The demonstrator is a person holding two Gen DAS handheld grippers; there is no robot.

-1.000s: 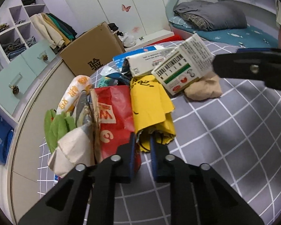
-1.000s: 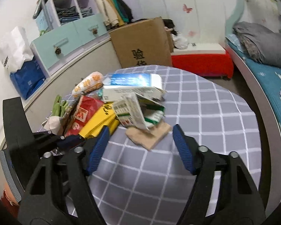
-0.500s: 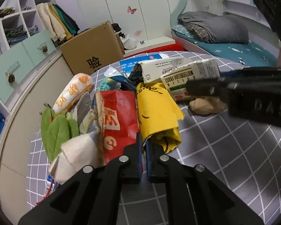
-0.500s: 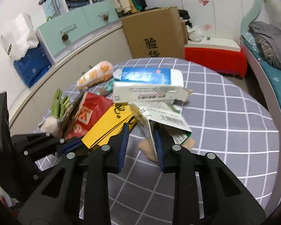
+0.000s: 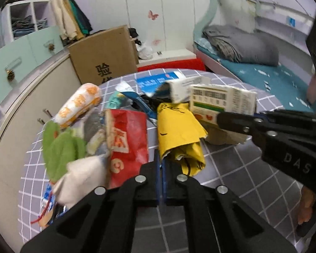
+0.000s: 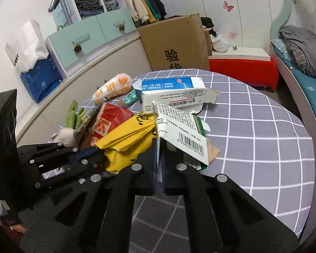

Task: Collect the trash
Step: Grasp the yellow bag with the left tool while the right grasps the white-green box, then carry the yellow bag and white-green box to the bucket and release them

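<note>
A heap of trash lies on the grey checked tablecloth [image 6: 252,137]. It includes a yellow wrapper [image 5: 179,130], a red packet [image 5: 126,135], an orange-and-white packet [image 5: 80,103] and a blue-and-white box [image 6: 170,84]. My left gripper [image 5: 161,164] is shut, its pads pinching the yellow wrapper's near corner. My right gripper [image 6: 159,164] is shut on the edge of a flattened white carton [image 6: 179,126] with a barcode, which stands tilted over the yellow wrapper [image 6: 128,139]. From the left wrist, the right gripper [image 5: 219,119] reaches in from the right under that carton [image 5: 221,99].
A green cloth [image 5: 59,149] and a pale bag lie at the heap's left edge, and a beige rag [image 6: 212,151] lies under the carton. Behind the table stand a cardboard box [image 6: 174,42], mint drawers and a red bench. A bed [image 5: 263,73] runs along the right.
The right gripper's wide-open jaws came forward and closed on the white carton's edge. The left gripper's small gap closed at the yellow wrapper's corner, and it rolled slightly.
</note>
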